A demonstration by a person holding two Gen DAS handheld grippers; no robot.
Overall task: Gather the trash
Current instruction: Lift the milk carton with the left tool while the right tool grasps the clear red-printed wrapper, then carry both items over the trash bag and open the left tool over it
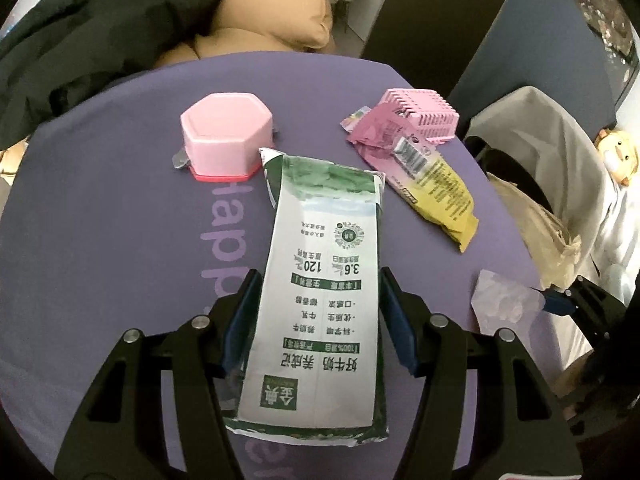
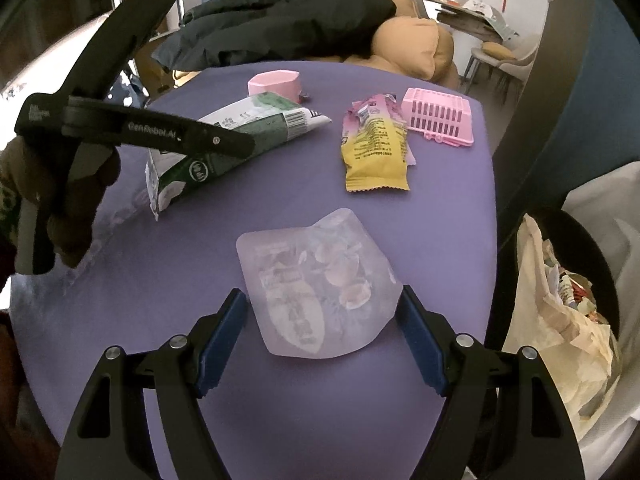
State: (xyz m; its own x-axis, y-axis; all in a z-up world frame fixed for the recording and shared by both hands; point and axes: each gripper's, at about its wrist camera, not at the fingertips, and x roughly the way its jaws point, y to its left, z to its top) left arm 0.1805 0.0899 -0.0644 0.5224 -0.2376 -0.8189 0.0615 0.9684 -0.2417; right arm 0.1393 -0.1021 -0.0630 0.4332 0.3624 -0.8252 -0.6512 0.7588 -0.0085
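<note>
Both claws are straddling their targets wide open, the left claw (image 1: 318, 316) needing centring on the milk carton (image 1: 320, 292), the right claw (image 2: 322, 334) on the translucent pouch (image 2: 316, 284).

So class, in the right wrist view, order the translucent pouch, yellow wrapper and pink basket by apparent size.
1. translucent pouch, though it lies nearest the camera.
2. yellow wrapper
3. pink basket, close to the wrapper, so unsure.

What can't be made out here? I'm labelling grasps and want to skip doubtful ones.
- Left claw: contact with the milk carton unclear; the carton hides the pads' inner faces.
- Right claw: touching the translucent pouch? Too close to tell.
- Trash bag: cut off by the right wrist view's edge.
</note>
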